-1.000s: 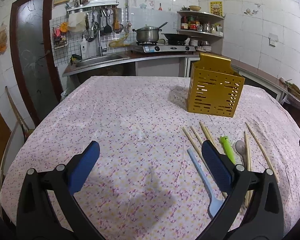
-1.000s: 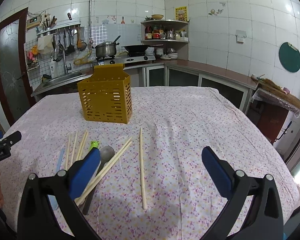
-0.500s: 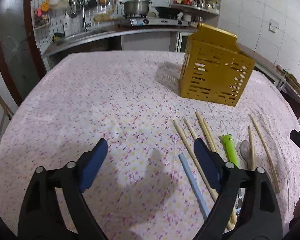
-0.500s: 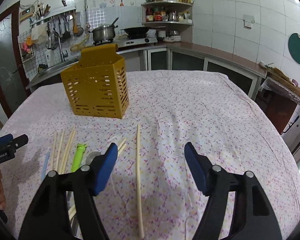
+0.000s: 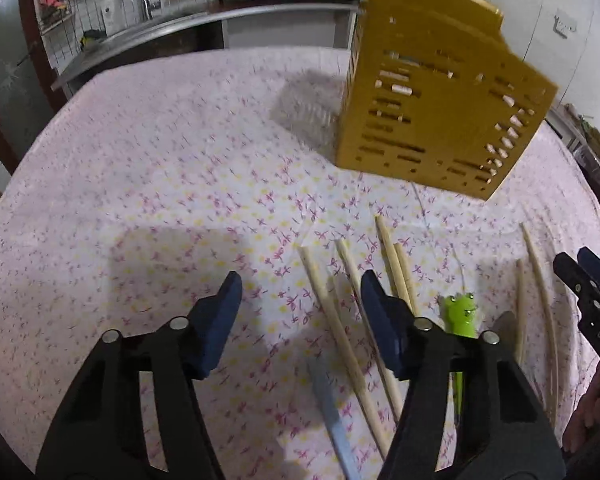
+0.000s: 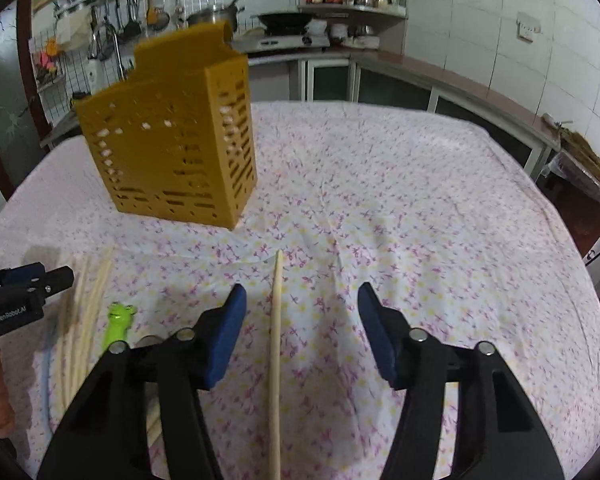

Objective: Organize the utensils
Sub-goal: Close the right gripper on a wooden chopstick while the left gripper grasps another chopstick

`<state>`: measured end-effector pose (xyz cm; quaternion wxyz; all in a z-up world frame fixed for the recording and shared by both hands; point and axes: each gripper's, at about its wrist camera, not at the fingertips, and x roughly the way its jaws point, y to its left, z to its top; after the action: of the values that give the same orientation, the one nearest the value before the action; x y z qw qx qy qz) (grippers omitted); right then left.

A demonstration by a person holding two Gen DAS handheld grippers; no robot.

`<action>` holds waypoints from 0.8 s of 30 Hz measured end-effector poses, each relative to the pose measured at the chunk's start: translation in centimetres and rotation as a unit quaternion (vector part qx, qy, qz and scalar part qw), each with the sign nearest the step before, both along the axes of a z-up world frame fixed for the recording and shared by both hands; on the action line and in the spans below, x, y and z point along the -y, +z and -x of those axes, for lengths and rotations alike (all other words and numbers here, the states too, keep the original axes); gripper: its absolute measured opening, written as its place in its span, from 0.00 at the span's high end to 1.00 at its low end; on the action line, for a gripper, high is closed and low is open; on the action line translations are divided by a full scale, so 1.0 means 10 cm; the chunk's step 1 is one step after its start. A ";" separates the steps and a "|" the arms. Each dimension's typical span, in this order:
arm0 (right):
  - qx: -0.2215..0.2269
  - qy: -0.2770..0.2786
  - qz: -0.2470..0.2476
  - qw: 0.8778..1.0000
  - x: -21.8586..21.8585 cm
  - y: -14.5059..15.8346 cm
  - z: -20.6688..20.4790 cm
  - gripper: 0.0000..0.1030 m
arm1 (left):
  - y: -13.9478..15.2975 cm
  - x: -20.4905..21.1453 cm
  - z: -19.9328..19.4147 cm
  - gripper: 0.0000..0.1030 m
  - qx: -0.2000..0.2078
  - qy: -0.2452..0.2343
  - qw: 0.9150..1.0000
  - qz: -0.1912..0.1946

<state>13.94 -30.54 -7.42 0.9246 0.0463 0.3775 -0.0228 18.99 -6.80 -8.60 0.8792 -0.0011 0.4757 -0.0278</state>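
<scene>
My left gripper (image 5: 300, 304) hangs over the flowered tablecloth (image 5: 160, 168) with its blue jaws partly apart and closing; nothing is pressed between the pads. A pale chopstick (image 5: 332, 312) and the blue handle (image 5: 332, 412) of some utensil lie on the cloth in the gap between them, untouched as far as I can see. Just right of my right-hand finger (image 5: 380, 320) lie more chopsticks (image 5: 400, 268), then a green frog-headed utensil (image 5: 460, 312), partly hidden by the gripper.

My right gripper (image 6: 298, 316) is also about half open and closing, empty. A single chopstick (image 6: 276, 328) runs lengthwise through the gap, nearer the left pad; I cannot tell whether it touches. To its left are the frog utensil (image 6: 120, 320) and a bundle of chopsticks (image 6: 88, 308), with my left gripper's tip (image 6: 28, 280) beside them.

Beyond everything stands the yellow slotted utensil holder (image 6: 172, 140), upright on the cloth, well apart from both grippers. Behind it runs the kitchen counter (image 6: 420, 76).
</scene>
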 end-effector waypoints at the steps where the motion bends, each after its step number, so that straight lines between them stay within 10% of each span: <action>1: -0.008 -0.002 -0.005 1.000 0.01 -0.03 -0.05 0.48 | -0.03 0.02 -0.04 0.46 -0.003 0.000 1.000 -0.005; 24: -0.059 0.016 0.008 0.998 -0.16 -0.24 -0.39 0.72 | -0.10 0.06 -0.14 0.79 -0.009 0.000 1.000 -0.009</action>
<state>17.79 -28.91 -9.86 0.9011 0.0319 0.4323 -0.0140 20.36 -7.38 -9.60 0.8749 0.0064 0.4837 -0.0238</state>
